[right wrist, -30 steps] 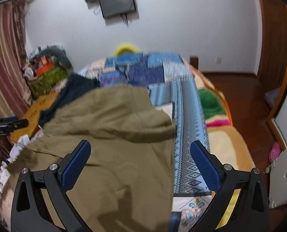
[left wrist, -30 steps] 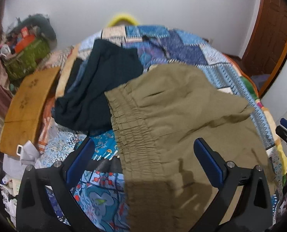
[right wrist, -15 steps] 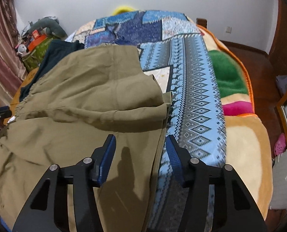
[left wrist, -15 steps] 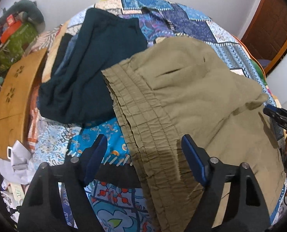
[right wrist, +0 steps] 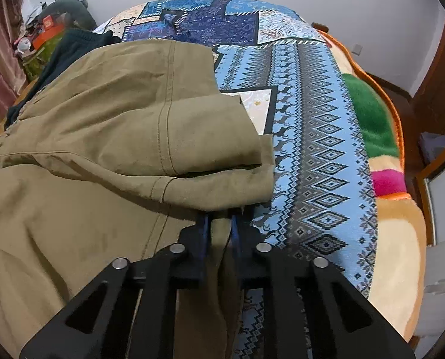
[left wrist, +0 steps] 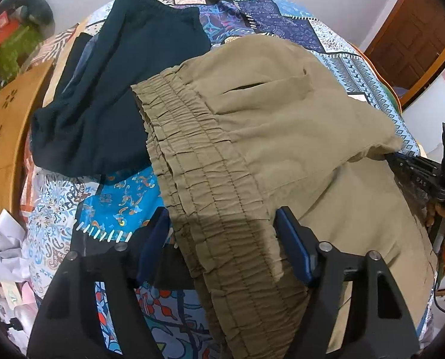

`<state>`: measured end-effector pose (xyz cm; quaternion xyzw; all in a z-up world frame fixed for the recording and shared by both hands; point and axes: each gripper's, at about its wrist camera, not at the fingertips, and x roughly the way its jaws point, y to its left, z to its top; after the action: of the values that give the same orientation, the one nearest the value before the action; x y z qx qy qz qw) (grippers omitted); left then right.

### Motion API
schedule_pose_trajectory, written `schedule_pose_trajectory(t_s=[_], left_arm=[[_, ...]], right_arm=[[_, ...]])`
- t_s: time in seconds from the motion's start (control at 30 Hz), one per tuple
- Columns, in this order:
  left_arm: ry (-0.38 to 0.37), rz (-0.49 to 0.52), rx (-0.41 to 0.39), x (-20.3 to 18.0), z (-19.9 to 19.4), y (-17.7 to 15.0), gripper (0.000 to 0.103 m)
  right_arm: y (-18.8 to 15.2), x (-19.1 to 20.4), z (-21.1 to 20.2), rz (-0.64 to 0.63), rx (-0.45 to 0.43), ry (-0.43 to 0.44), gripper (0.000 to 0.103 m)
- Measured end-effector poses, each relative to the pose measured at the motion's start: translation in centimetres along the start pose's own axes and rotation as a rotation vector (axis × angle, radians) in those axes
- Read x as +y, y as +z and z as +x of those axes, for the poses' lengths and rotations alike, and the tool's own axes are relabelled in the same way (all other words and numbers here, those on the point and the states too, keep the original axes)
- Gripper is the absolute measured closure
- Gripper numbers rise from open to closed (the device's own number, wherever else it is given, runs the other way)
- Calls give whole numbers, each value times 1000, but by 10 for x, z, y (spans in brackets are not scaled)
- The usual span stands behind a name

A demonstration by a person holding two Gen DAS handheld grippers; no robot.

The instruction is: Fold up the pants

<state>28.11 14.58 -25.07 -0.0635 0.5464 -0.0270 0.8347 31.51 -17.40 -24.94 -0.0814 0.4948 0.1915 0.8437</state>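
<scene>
Olive-khaki pants point(left wrist: 282, 137) lie across the patterned bedspread, partly doubled over, with the gathered elastic waistband point(left wrist: 198, 173) toward my left side. My left gripper point(left wrist: 222, 239) is open, its blue pads straddling the waistband. In the right wrist view the pants point(right wrist: 117, 125) show a folded-over layer; my right gripper point(right wrist: 221, 227) is shut on the pants' right edge below that fold. The right gripper also shows in the left wrist view point(left wrist: 423, 173) at the far right.
Dark navy clothing point(left wrist: 117, 89) lies on the bed beyond the waistband. A wooden board point(left wrist: 7, 125) and clutter stand at the left. The blue patterned bedspread point(right wrist: 312, 119) and a green, pink and beige blanket point(right wrist: 372, 119) lie at the right. A wooden door point(left wrist: 411, 48) is far right.
Both grippers moved down and forward onto the pants. The right gripper closed from wide open onto the pants' edge. The left gripper's jaws narrowed around the waistband.
</scene>
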Motion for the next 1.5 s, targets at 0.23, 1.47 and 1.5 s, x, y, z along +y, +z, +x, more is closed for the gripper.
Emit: schedule_pose_trajectory(t_s=[0.23,1.47,1.5], left_arm=[[32,64,-41,-6,-19,-4,46],[123,35,-159,5,-54,18,25],[125,30,-153,6,-52,21,24]], right_arm=[[-2,1,-23,12,-52,19,97],[-3,-28,-87,131,-225,39,66],[1,-26,-84,125,-228,46,64]])
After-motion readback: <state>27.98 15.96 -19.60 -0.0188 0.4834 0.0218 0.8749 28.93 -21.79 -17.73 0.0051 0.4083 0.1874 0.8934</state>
